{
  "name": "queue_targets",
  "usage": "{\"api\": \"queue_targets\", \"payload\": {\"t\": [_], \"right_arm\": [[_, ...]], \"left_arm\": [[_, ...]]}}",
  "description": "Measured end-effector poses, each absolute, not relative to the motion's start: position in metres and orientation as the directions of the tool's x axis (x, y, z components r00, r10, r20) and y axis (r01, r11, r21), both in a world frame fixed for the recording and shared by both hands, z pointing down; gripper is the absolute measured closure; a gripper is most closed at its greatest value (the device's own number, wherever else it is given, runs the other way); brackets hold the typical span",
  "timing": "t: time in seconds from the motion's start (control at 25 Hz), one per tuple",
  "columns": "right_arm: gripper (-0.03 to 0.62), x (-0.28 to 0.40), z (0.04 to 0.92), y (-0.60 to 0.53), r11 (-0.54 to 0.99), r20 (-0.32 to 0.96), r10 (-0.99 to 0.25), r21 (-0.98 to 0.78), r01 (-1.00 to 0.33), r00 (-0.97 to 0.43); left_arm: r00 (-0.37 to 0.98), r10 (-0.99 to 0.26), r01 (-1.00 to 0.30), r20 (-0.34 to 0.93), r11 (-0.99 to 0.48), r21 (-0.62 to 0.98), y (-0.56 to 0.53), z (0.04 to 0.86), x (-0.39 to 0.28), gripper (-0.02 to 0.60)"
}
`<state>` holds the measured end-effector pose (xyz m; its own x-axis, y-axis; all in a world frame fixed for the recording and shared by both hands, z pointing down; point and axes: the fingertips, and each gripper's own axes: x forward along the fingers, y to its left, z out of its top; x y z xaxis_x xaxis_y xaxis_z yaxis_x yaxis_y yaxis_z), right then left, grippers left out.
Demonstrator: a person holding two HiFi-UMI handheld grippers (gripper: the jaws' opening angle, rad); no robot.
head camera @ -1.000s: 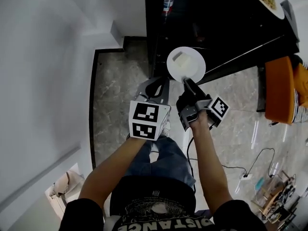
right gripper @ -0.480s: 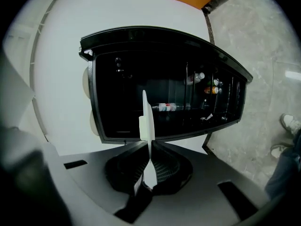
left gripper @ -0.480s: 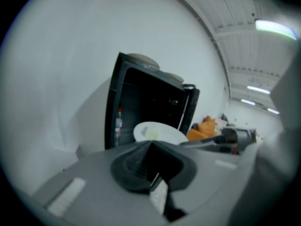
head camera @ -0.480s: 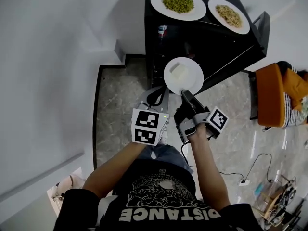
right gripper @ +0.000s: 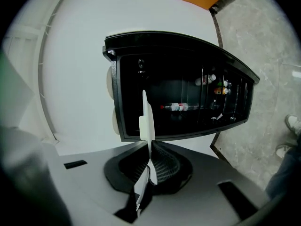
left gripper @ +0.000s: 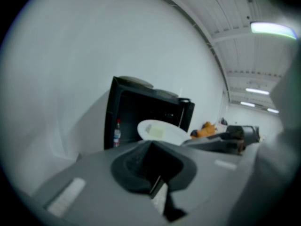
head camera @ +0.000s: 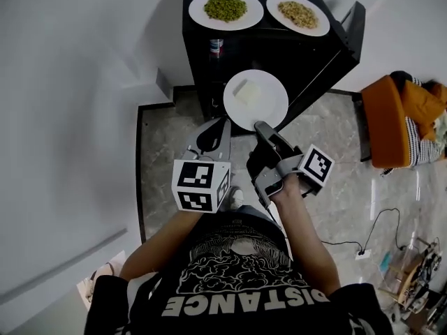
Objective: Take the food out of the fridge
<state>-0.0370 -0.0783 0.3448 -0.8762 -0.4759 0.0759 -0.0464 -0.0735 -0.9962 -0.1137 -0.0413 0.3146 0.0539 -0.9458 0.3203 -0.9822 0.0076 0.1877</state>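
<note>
– Right gripper: what does it have?

– Its jaws are clamped on the near rim of a white plate. In the right gripper view the plate stands edge-on, pinched between the two pads.

– And the left gripper?

– Closed and empty. In its own view the jaws meet with nothing between them. It hangs just beside the plate's left edge; I cannot tell whether it touches.

– Where is the food?

– A pale, flat slab lies on the held plate, a little left of its middle. The plate is outside the black fridge, in the air in front of its open front and above the marble floor.

– Anything else on the fridge?

– Two more white plates sit on top: one with green food at the left, one with brownish food at the right. Inside, a bottle stands near the left wall. The door is swung open at the right.

– And nearby?

– An orange chair stands well off to the right.
</note>
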Motion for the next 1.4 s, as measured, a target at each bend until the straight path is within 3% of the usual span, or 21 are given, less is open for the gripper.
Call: {"api": "queue_targets", "payload": {"t": [1.4], "right_arm": [[0.582, -0.061, 0.346, -0.092, -0.081, 0.089, -0.451, -0.995, -0.058, -0.888]], "left_arm": [[0.076, -0.939, -0.982, 0.337, -0.012, 0.189, -0.063, 0.317, -0.128, 0.581]]}}
